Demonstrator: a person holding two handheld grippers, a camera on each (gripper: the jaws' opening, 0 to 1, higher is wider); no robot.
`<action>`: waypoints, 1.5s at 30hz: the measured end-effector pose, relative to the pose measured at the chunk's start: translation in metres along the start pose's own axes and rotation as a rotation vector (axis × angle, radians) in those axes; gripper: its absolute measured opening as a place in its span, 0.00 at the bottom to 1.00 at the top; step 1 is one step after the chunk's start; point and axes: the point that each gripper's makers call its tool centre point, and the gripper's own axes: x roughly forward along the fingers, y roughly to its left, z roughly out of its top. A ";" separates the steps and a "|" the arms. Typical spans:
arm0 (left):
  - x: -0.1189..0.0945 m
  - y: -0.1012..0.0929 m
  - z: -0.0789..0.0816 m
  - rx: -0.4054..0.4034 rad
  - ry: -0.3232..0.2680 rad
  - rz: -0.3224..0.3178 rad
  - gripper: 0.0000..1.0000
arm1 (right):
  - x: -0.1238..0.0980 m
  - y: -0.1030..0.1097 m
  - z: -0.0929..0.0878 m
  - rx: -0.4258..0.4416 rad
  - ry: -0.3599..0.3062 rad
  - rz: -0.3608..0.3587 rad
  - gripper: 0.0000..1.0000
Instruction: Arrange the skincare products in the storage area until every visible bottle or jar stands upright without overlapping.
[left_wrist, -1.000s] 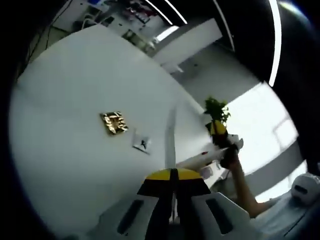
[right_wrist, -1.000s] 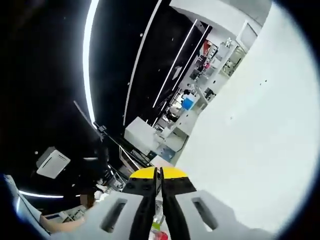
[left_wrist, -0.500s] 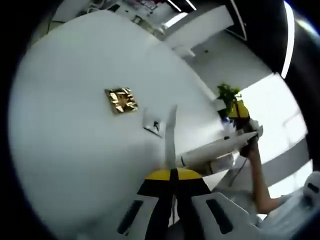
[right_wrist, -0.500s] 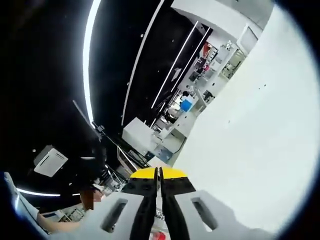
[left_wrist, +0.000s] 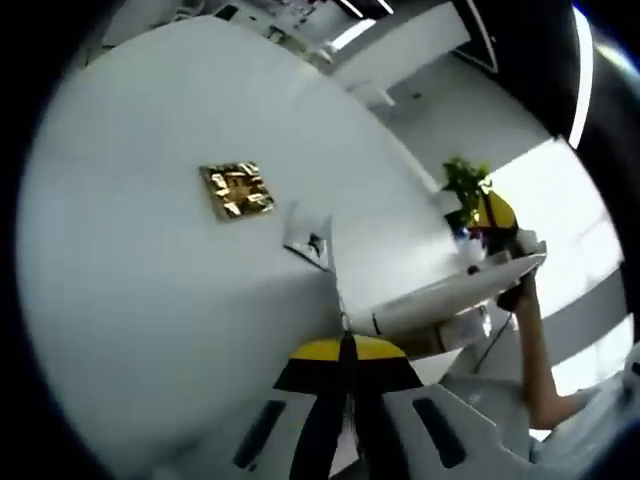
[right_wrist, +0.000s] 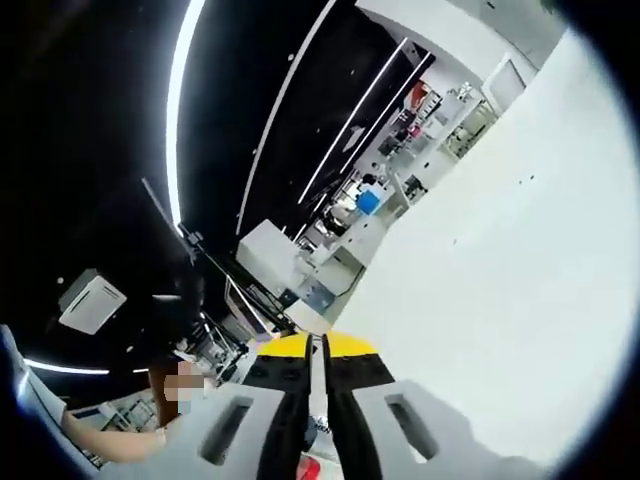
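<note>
My left gripper (left_wrist: 347, 349) rises from the bottom of the left gripper view with its yellow-tipped jaws pressed together and nothing between them. It points at a white wall (left_wrist: 150, 230). At the right of that view a person's arm (left_wrist: 535, 340) holds up my right gripper (left_wrist: 492, 213), beside a green plant (left_wrist: 464, 180). In the right gripper view my right gripper (right_wrist: 319, 346) is shut too, aimed at a black ceiling with light strips (right_wrist: 180, 120). A small red thing (right_wrist: 306, 468) peeks out low between the jaws; I cannot tell what it is.
A gold square plaque (left_wrist: 236, 190) and a small white sign (left_wrist: 310, 240) hang on the wall. A long white board edge (left_wrist: 450, 295) runs below them. Distant shelves (right_wrist: 440, 115) hold small items, and a person (right_wrist: 120, 440) is at the lower left.
Both views have drifted and rolled a little with the hands. The jaws of both grippers have stayed shut, and nothing was picked up or let go.
</note>
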 end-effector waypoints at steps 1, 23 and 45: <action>0.000 0.003 0.000 0.018 0.001 0.014 0.00 | 0.000 0.000 0.000 -0.002 0.002 -0.001 0.04; 0.007 0.043 -0.016 0.283 0.083 0.221 0.15 | 0.001 0.003 -0.008 -0.013 0.032 -0.008 0.04; -0.018 0.015 0.004 0.505 0.035 0.249 0.40 | 0.003 0.004 -0.021 -0.096 0.102 -0.041 0.04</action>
